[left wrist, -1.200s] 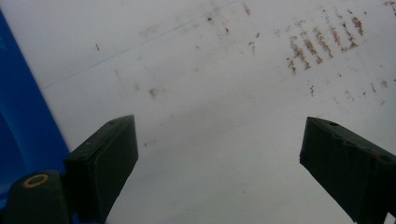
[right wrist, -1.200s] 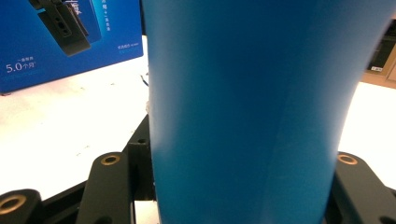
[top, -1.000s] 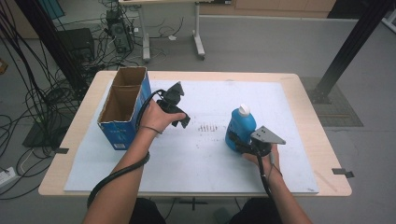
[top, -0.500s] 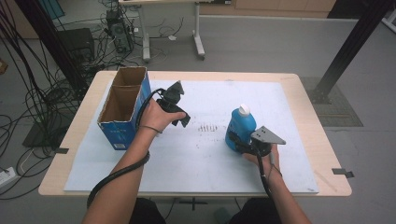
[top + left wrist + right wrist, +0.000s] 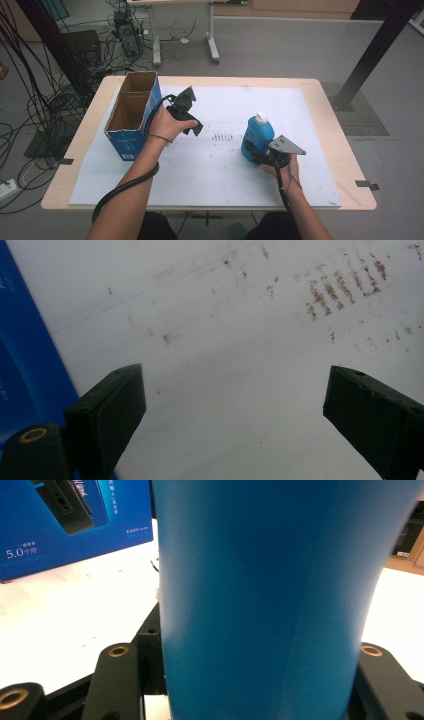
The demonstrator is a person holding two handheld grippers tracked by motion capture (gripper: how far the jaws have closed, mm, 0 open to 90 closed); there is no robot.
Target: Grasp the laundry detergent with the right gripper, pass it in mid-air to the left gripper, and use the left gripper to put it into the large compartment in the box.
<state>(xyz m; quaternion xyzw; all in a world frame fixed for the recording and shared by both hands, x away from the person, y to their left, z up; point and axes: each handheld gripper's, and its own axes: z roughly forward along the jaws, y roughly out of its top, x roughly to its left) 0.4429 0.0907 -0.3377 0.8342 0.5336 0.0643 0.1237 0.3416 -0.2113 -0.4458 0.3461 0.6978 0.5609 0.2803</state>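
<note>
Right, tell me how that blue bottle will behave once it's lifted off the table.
The blue bottle looks like rigid plastic, so it should probably keep its shape between the right gripper jaws. Its smooth, tapering wall may let it slip. It stands upright, taller than wide, so it might tip if released carelessly.

The blue bottle looks like smooth plastic with a faint sheen, topped by a white plastic cap. Left of the bottle, the open box is raw brown cardboard inside and glossy printed blue outside. Under the bottle lies a matt white sheet (scuffed with brownish marks), on a pale wood-look table.
</note>
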